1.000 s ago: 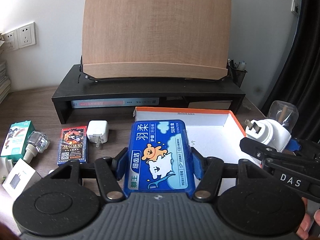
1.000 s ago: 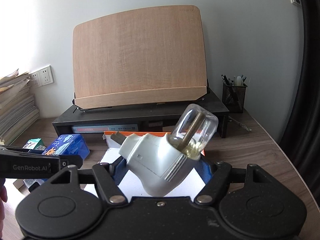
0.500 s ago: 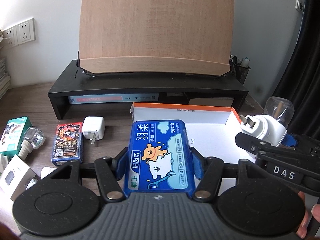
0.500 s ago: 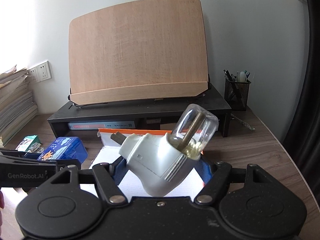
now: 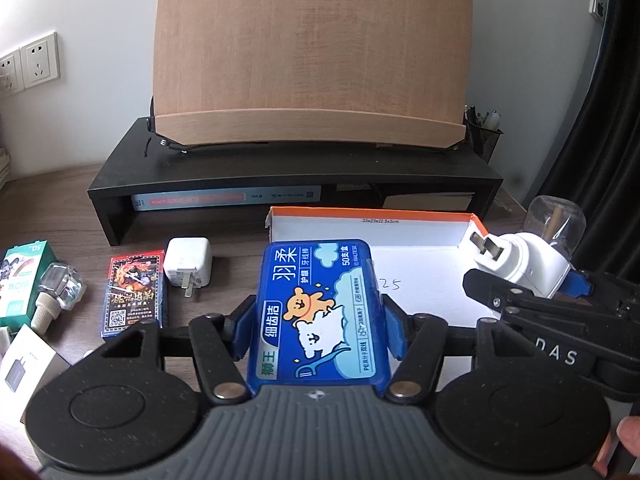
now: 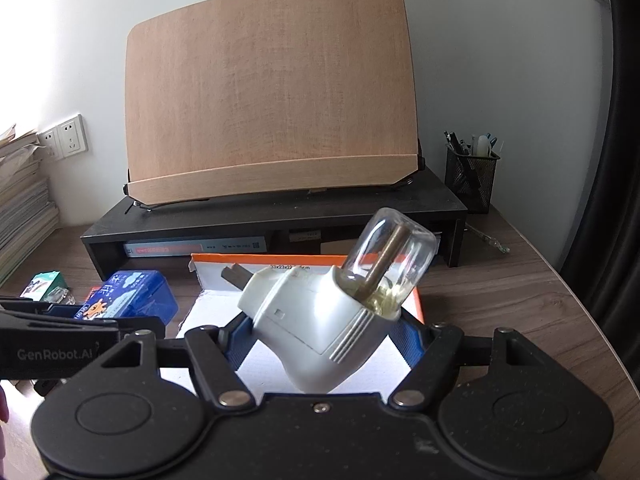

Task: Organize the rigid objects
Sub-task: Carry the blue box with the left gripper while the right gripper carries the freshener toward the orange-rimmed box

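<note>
Loose items (image 5: 136,292) remain on the desk at left. Left gripper (image 5: 316,316) pinches the floss case (image 5: 318,312) above the box's (image 5: 372,216) near edge; right gripper (image 6: 320,332) clamps the plug-in vaporizer (image 6: 320,320) over it, evidently both for boxing.

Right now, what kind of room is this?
Probably a home study or office desk: a mesh pen cup, a wooden reading stand on a black desk shelf, and a stack of papers beside wall sockets.

Left tool (image 5: 318,316) pads clamp a blue case; right tool (image 6: 320,332) grips a plug-in device, seemingly firmly; both tilt downward.
</note>
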Action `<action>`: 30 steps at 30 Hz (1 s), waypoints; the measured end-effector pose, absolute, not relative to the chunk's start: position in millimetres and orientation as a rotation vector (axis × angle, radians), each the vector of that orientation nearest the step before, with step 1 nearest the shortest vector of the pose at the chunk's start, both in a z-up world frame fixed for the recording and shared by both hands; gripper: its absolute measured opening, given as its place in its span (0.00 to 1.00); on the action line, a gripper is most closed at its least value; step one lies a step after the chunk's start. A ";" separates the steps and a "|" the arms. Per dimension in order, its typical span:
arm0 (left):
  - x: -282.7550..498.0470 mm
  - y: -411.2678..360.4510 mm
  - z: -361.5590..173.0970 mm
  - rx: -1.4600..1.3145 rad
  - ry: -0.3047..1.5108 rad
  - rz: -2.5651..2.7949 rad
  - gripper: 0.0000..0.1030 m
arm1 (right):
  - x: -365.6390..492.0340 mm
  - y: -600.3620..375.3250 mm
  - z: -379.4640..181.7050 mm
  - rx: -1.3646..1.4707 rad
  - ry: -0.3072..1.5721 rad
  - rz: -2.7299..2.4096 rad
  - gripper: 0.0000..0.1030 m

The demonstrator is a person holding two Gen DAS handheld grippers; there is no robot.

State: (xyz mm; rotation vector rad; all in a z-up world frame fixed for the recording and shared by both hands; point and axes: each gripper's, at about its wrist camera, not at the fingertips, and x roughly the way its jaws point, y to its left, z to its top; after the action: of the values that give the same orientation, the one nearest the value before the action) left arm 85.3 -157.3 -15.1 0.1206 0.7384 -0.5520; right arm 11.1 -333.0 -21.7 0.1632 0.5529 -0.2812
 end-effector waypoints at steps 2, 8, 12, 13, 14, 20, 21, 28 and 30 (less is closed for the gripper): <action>85.7 -156.4 -15.6 0.119 0.739 -0.546 0.61 | 11.3 -331.1 -22.4 0.162 0.558 -0.281 0.82; 83.3 -155.7 -16.4 0.113 0.744 -0.561 0.61 | 9.9 -328.8 -22.9 0.160 0.566 -0.298 0.82; 81.2 -155.2 -16.7 0.110 0.745 -0.573 0.61 | 9.2 -327.6 -22.3 0.152 0.574 -0.298 0.82; 80.9 -155.2 -17.0 0.111 0.745 -0.573 0.61 | 9.1 -327.5 -21.9 0.153 0.576 -0.297 0.82; 80.8 -154.8 -16.9 0.110 0.745 -0.574 0.61 | 9.6 -327.2 -21.5 0.151 0.578 -0.297 0.82; 81.1 -153.9 -17.1 0.103 0.748 -0.582 0.61 | 10.5 -324.7 -22.0 0.138 0.588 -0.294 0.82; 80.8 -153.6 -17.2 0.103 0.747 -0.583 0.61 | 10.6 -324.8 -22.3 0.136 0.592 -0.294 0.82; 79.1 -153.3 -17.8 0.099 0.747 -0.587 0.61 | 10.1 -325.6 -23.7 0.129 0.604 -0.300 0.82; 78.4 -153.6 -17.9 0.100 0.745 -0.586 0.61 | 11.0 -326.2 -24.2 0.128 0.609 -0.301 0.82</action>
State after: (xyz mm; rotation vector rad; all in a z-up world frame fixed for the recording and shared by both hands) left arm 78.4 -153.6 -17.9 0.1002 0.7451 -0.5862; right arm 11.0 -326.2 -24.2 0.1278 0.6092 -0.3011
